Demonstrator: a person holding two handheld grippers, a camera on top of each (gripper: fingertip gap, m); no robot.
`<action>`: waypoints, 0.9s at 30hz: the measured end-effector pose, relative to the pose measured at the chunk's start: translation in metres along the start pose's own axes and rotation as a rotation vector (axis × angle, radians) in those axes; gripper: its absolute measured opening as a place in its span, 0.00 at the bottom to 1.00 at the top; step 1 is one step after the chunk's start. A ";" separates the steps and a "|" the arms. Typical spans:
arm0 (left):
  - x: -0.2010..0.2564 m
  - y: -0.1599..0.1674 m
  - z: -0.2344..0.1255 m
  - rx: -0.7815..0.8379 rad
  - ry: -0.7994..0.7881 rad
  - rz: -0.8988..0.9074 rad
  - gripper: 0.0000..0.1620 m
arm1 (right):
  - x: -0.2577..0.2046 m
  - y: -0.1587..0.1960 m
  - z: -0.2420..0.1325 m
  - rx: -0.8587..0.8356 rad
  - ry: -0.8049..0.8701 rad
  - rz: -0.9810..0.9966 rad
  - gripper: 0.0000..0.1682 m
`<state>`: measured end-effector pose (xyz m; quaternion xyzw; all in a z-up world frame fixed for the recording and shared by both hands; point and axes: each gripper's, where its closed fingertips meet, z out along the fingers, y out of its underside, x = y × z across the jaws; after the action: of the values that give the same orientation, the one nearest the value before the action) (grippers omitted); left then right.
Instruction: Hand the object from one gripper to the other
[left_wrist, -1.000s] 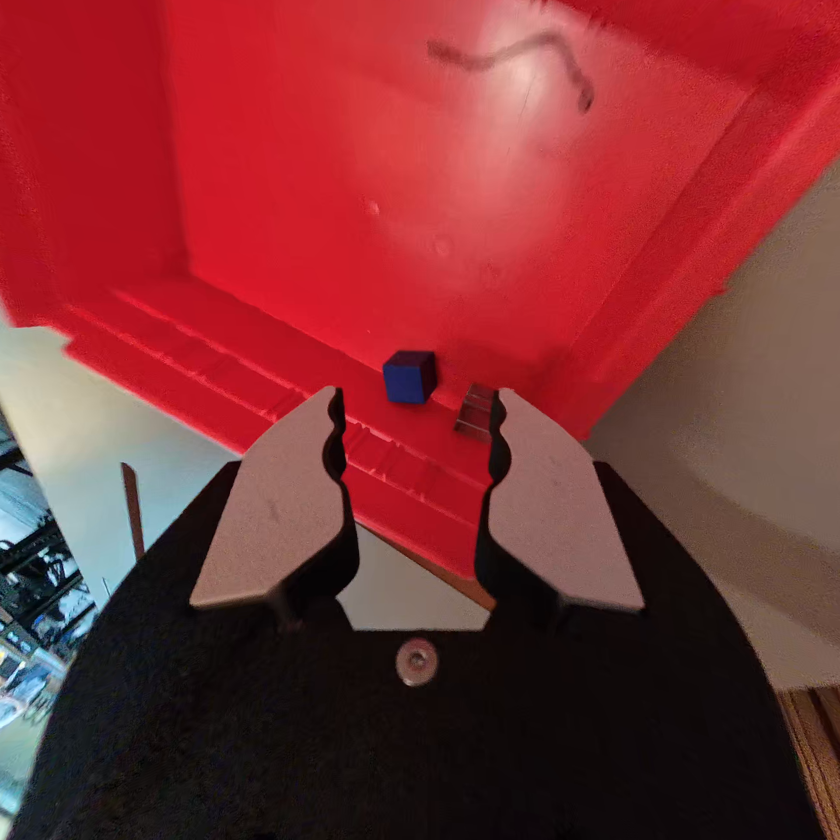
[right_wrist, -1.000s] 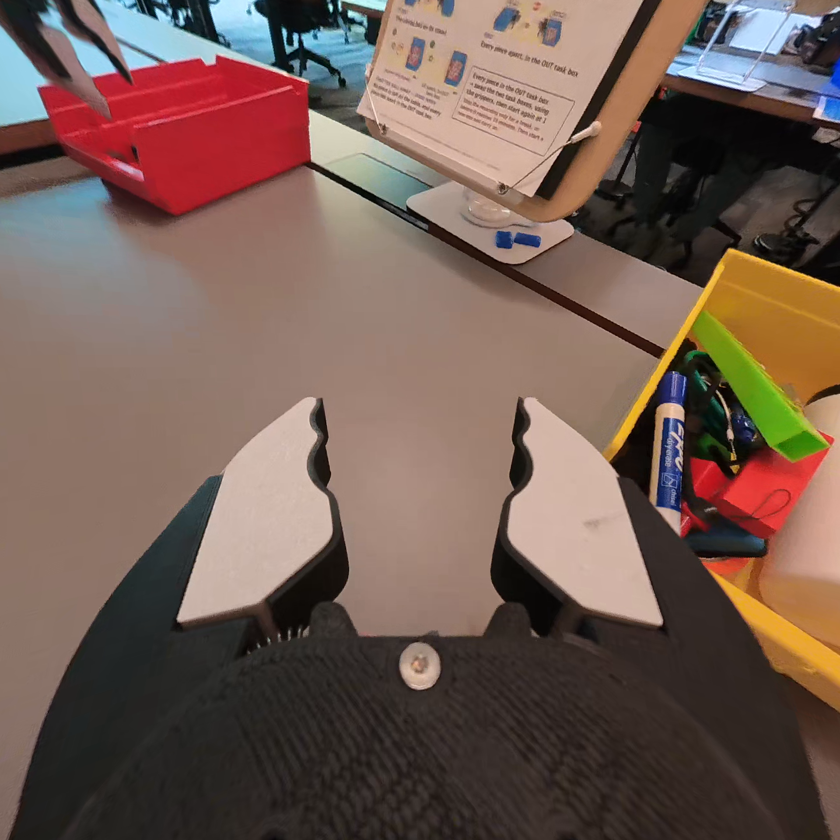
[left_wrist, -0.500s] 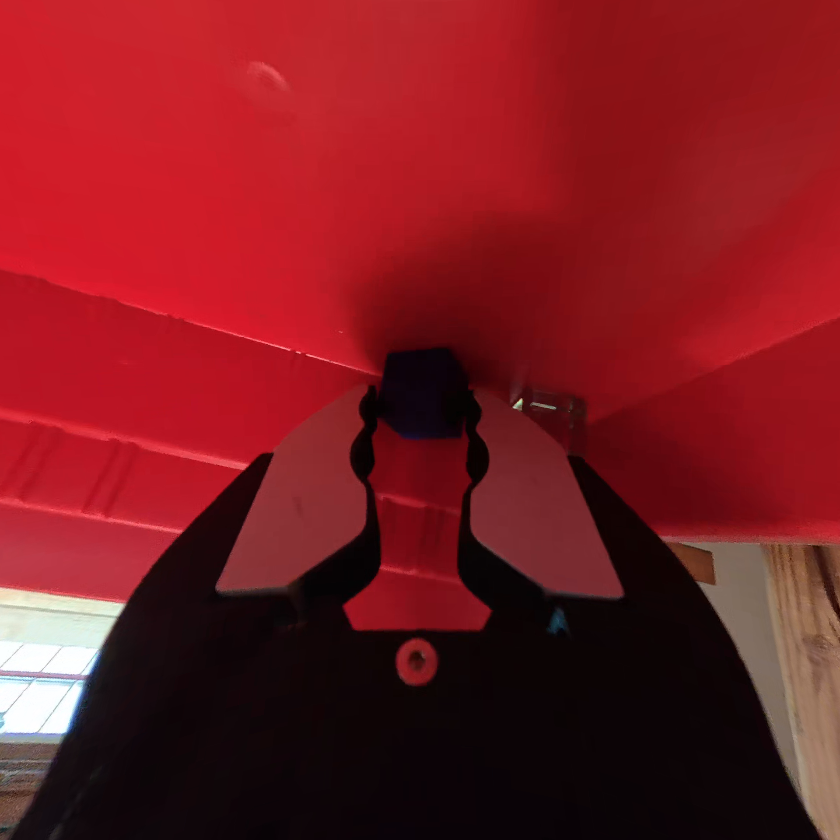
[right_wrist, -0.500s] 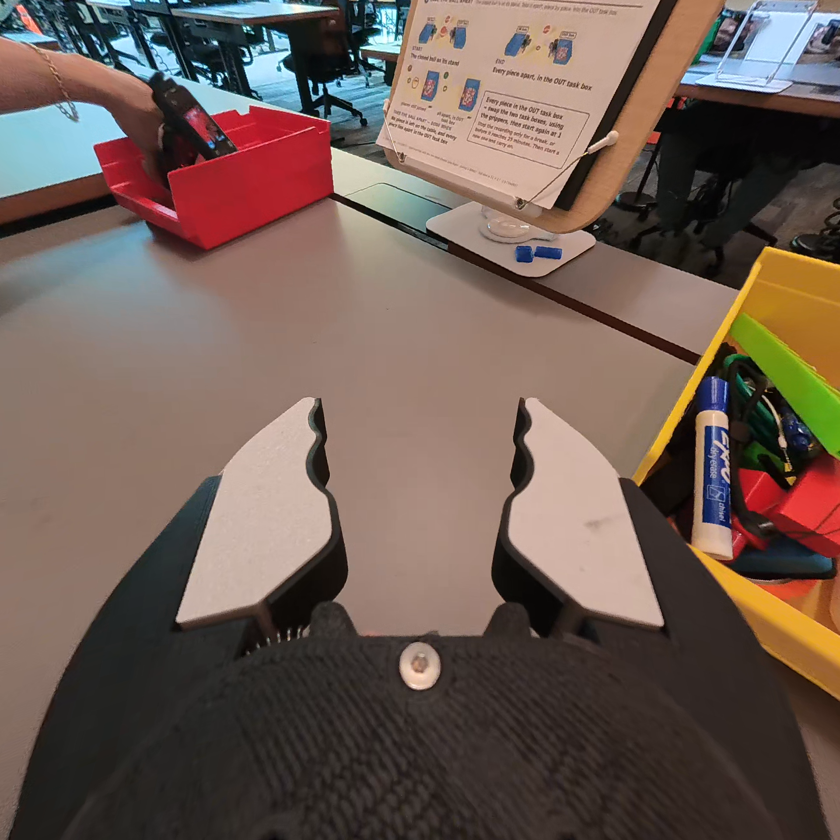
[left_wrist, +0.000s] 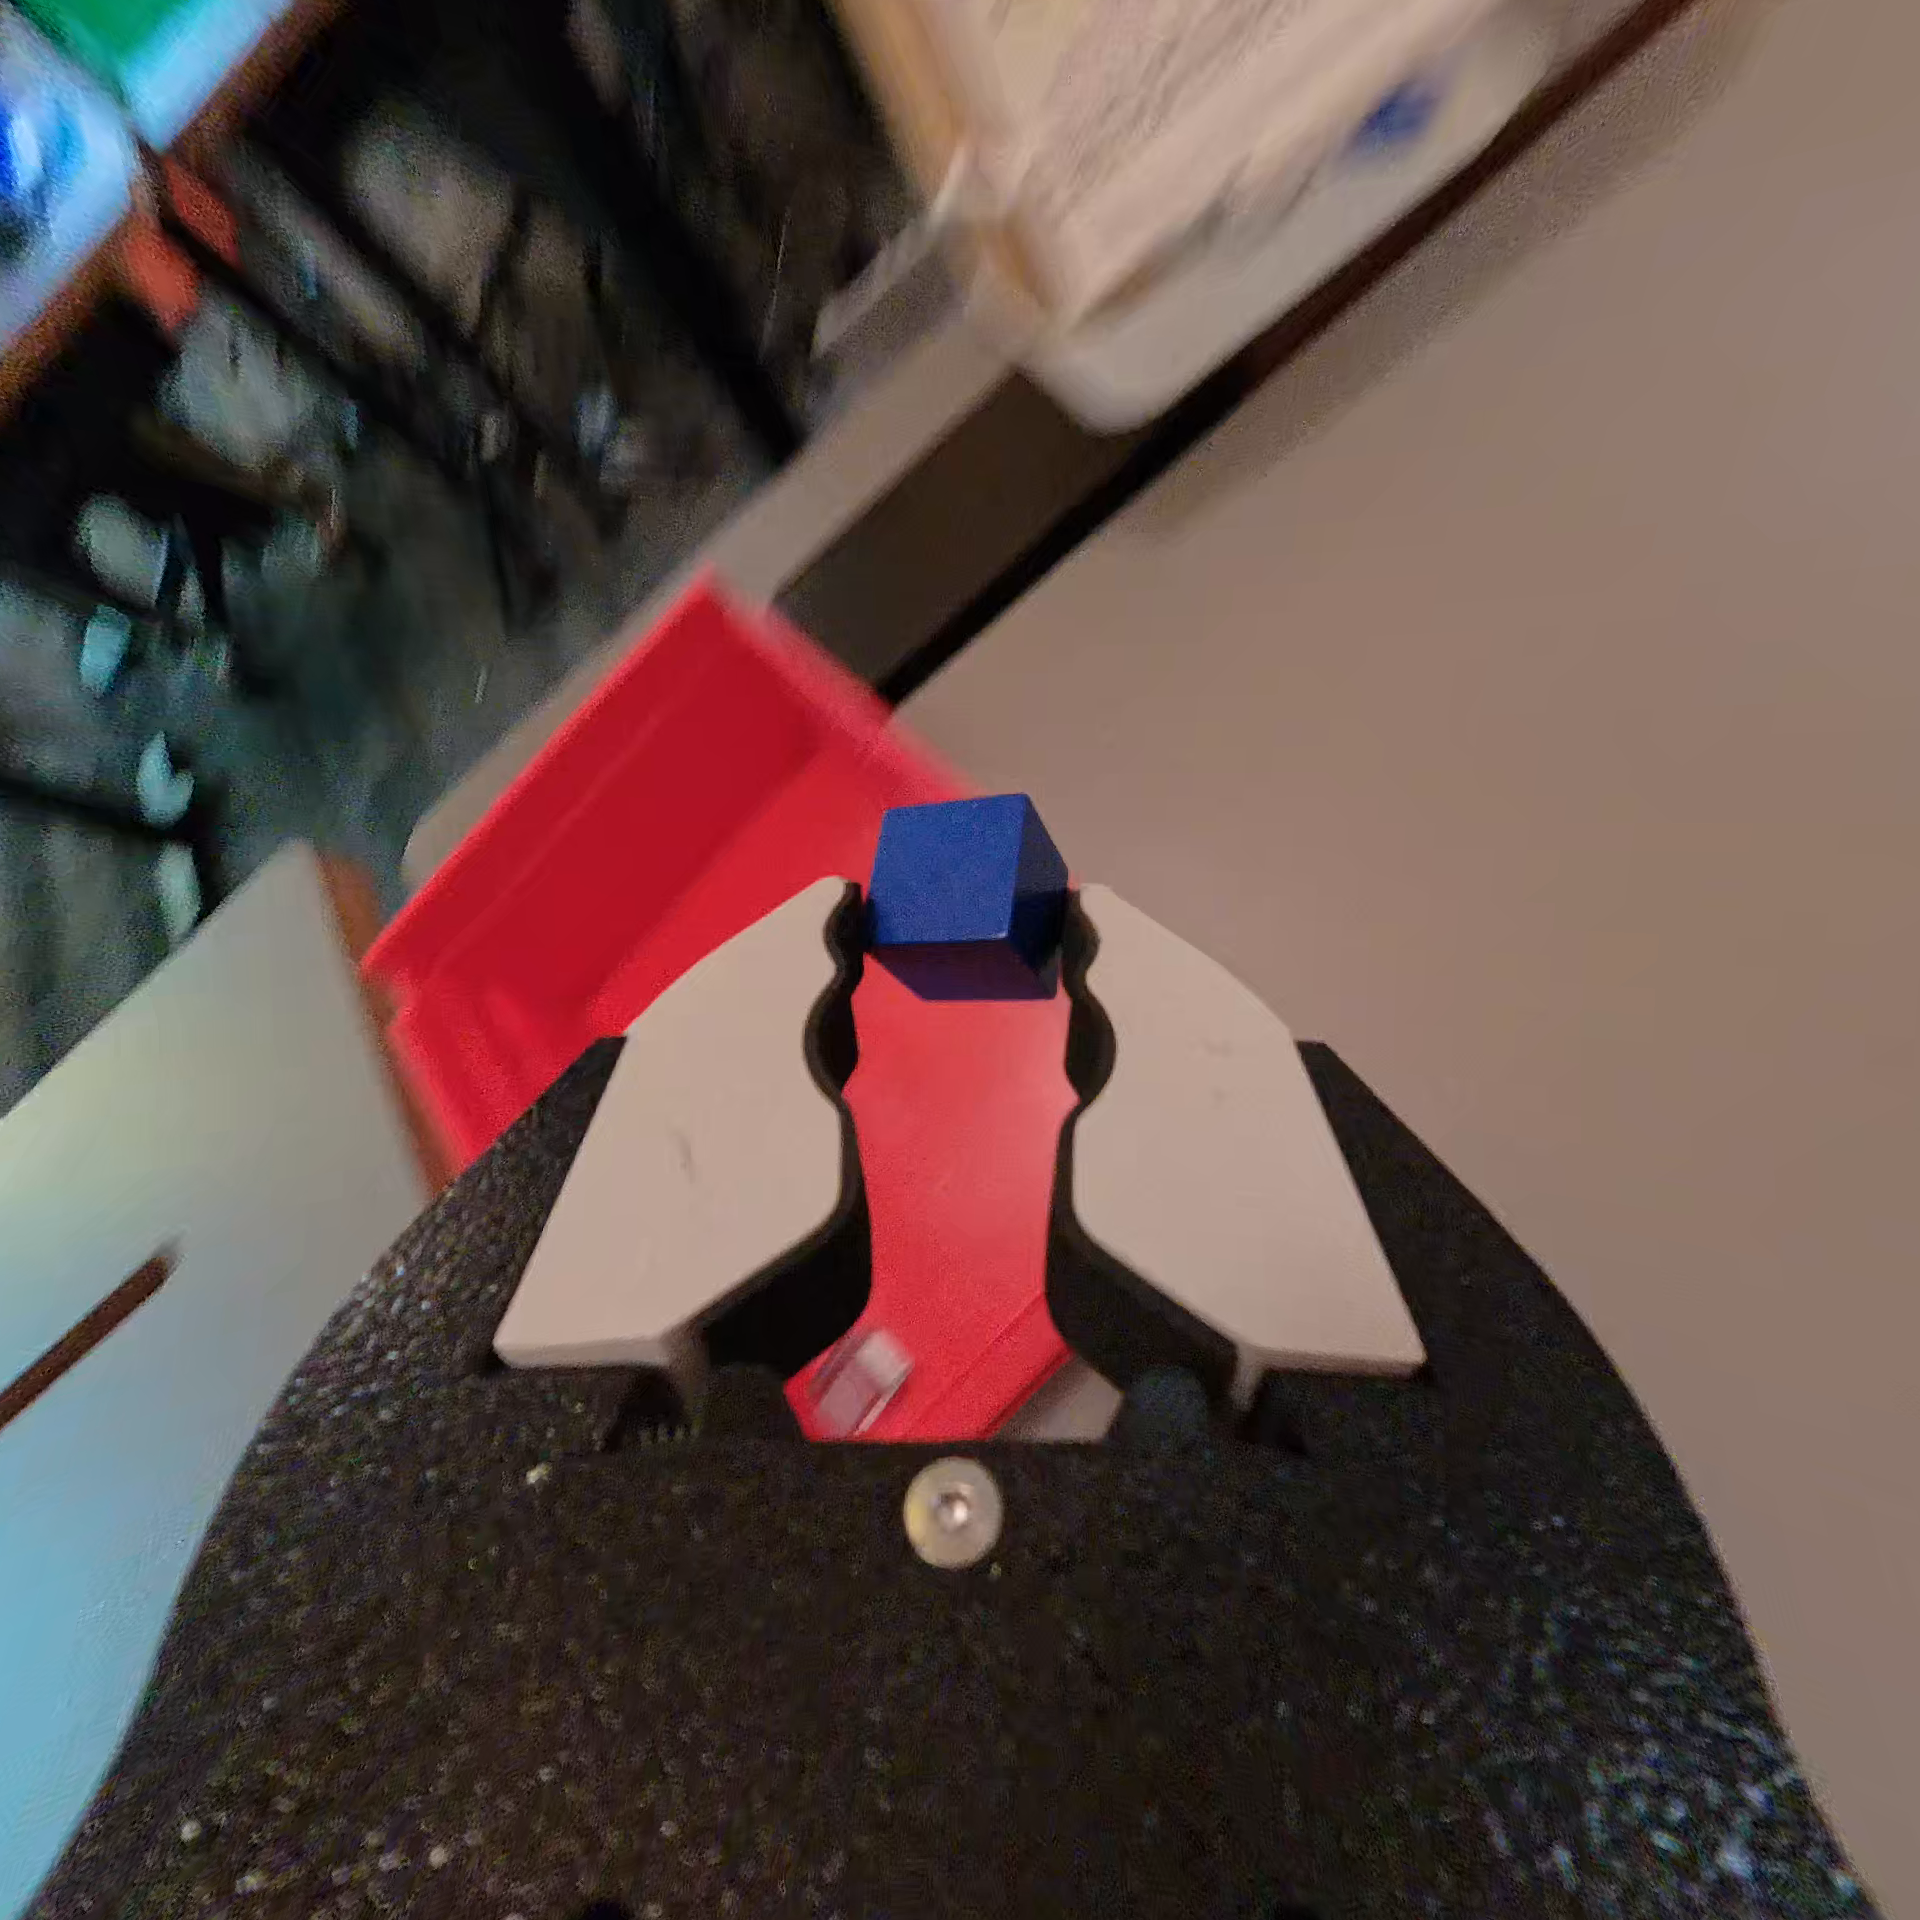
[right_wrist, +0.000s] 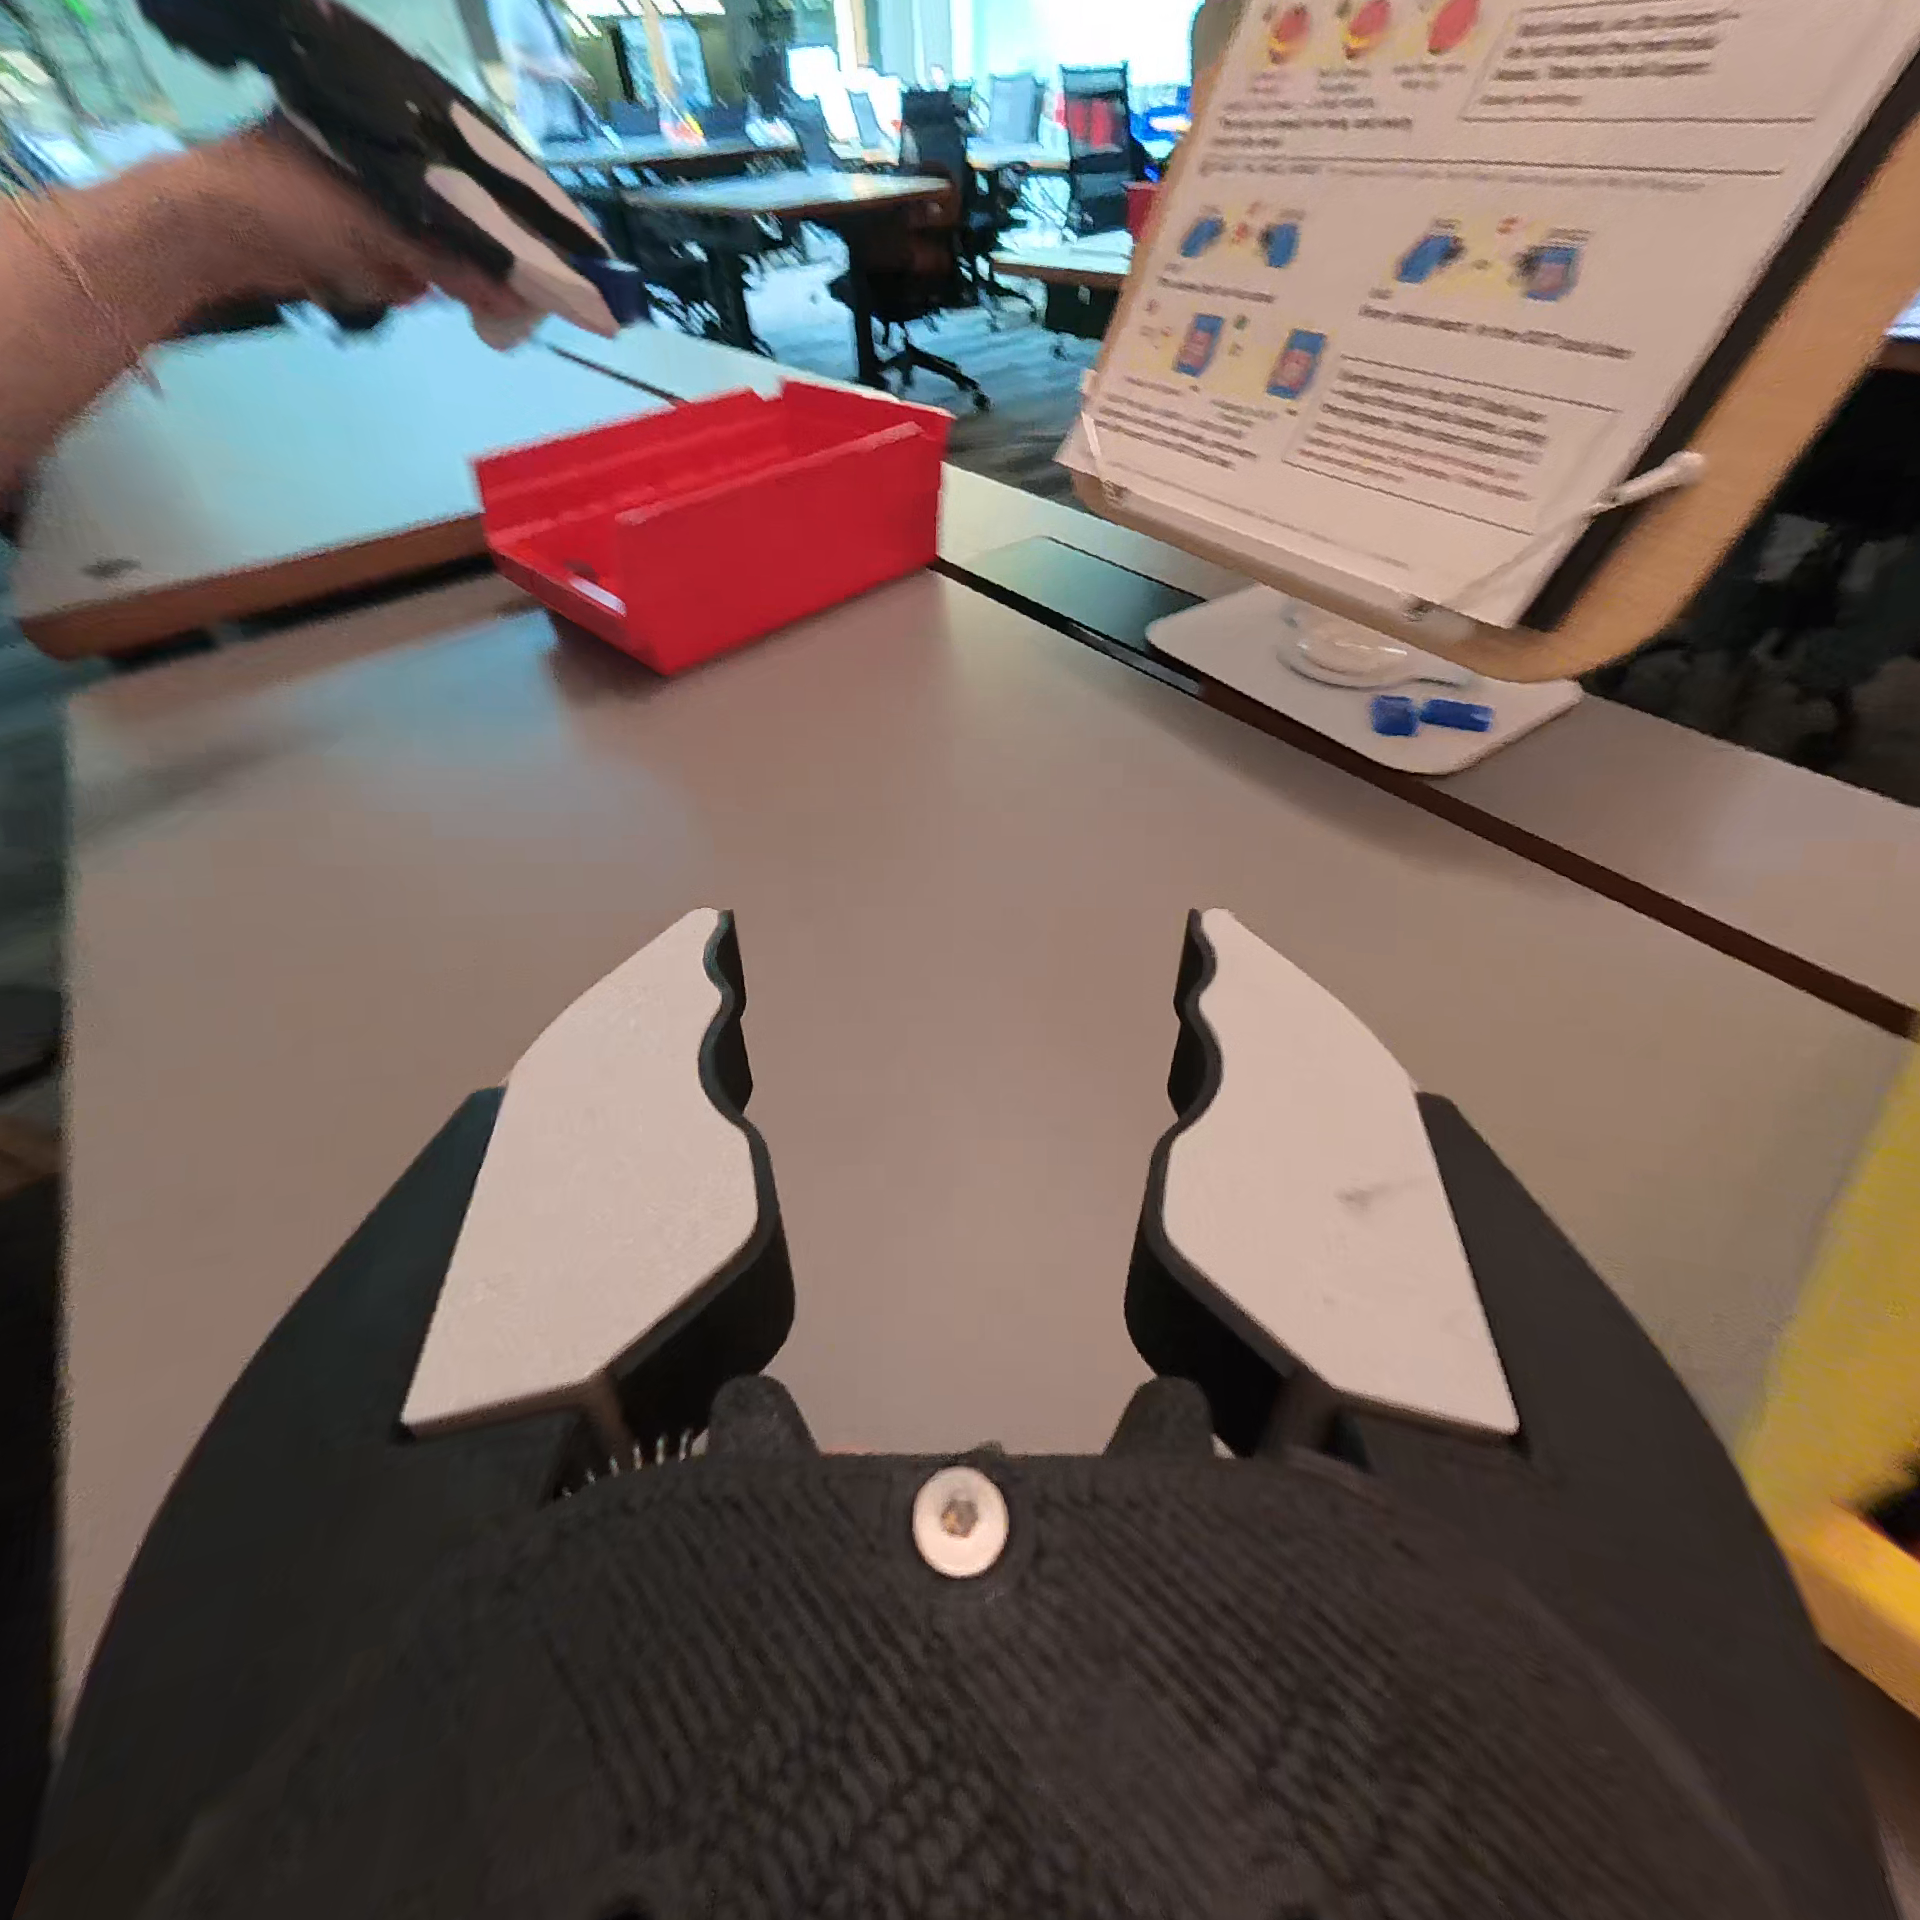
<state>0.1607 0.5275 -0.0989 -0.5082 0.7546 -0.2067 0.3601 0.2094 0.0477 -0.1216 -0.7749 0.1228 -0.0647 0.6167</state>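
My left gripper (left_wrist: 961, 914) is shut on a small blue cube (left_wrist: 961, 883) held at its fingertips, above the red bin (left_wrist: 644, 862). In the right wrist view the left gripper (right_wrist: 582, 281) shows at the upper left, held in a hand, with the blue cube (right_wrist: 615, 283) at its tip, raised above the red bin (right_wrist: 727, 520). My right gripper (right_wrist: 956, 935) is open and empty, low over the grey table (right_wrist: 935, 810). A small clear block (left_wrist: 862, 1387) lies in the red bin.
A tilted instruction board on a white stand (right_wrist: 1455, 343) is at the right rear, with two small blue pieces (right_wrist: 1429, 717) on its base. A yellow bin (right_wrist: 1860, 1351) stands at the right edge. A table seam (right_wrist: 1558, 831) runs behind my right gripper. About 50 centimetres separates my left fingertips from my right. The small clear block (left_wrist: 862, 1387) sits 25 centimetres or so from the ends of my left fingers.
My left gripper closed on the blue cube inside the red bin and lifted it out and up. My right gripper stayed open and turned left toward the red bin.
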 end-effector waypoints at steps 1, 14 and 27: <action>0.024 -0.020 -0.014 0.123 0.040 -0.006 0.22 | -0.010 -0.005 0.007 0.027 -0.042 0.033 0.48; 0.317 -0.094 -0.086 0.780 0.128 0.520 0.22 | -0.159 -0.031 0.078 0.096 -0.532 0.537 0.45; 0.377 -0.085 -0.088 0.654 -0.060 0.842 0.22 | -0.189 -0.020 0.054 0.068 -0.558 0.499 0.19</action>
<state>0.0626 0.1439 -0.1089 -0.0280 0.7787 -0.2541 0.5729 0.0437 0.1538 -0.1050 -0.6881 0.1328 0.2970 0.6486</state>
